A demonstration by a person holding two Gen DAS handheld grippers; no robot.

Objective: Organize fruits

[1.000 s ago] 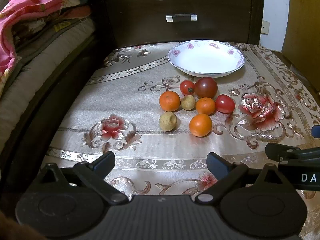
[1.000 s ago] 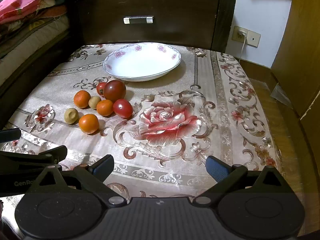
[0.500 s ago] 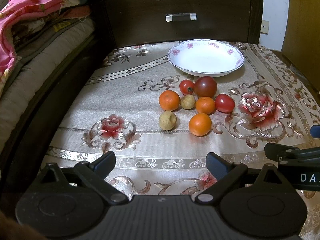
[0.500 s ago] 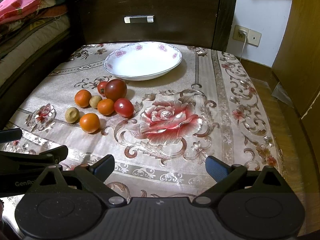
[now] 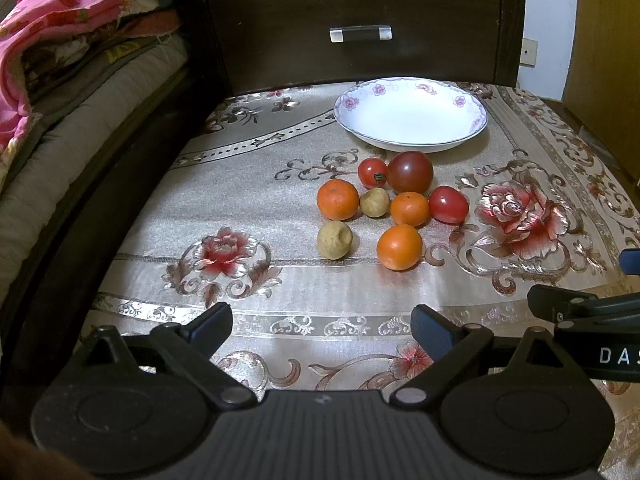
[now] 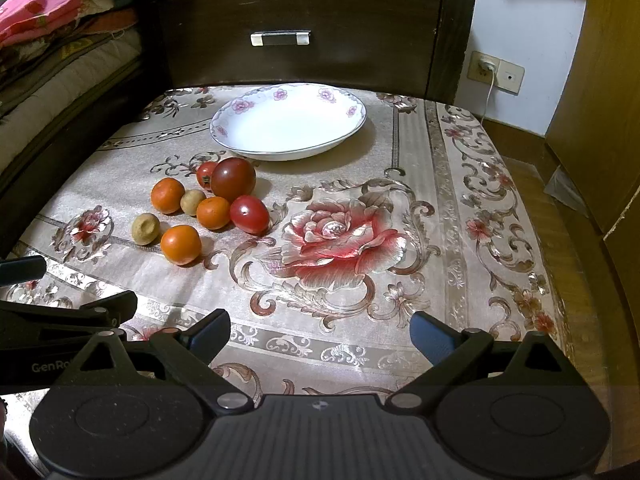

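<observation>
A cluster of fruit lies on the floral tablecloth: three oranges [image 5: 399, 247] [image 6: 181, 244], a dark tomato [image 5: 410, 172] [image 6: 233, 179], two red tomatoes [image 5: 448, 204] [image 6: 249, 214] and two small tan fruits [image 5: 334, 239] [image 6: 145, 228]. A white floral bowl [image 5: 460, 136] [image 6: 340, 138] stands empty behind them. My left gripper [image 5: 322, 330] is open and empty, near the front edge, short of the fruit. My right gripper [image 6: 320, 330] is open and empty, to the right of the fruit.
A dark wooden drawer front [image 5: 360, 36] [image 6: 280, 38] rises behind the bowl. Stacked bedding [image 5: 60, 60] lies at the left. A wall socket [image 6: 486, 68] and a wooden panel [image 6: 600, 100] are at the right. Each gripper shows at the edge of the other's view.
Both views have shifted very slightly; the fruit, the bowl and both open grippers stand as before.
</observation>
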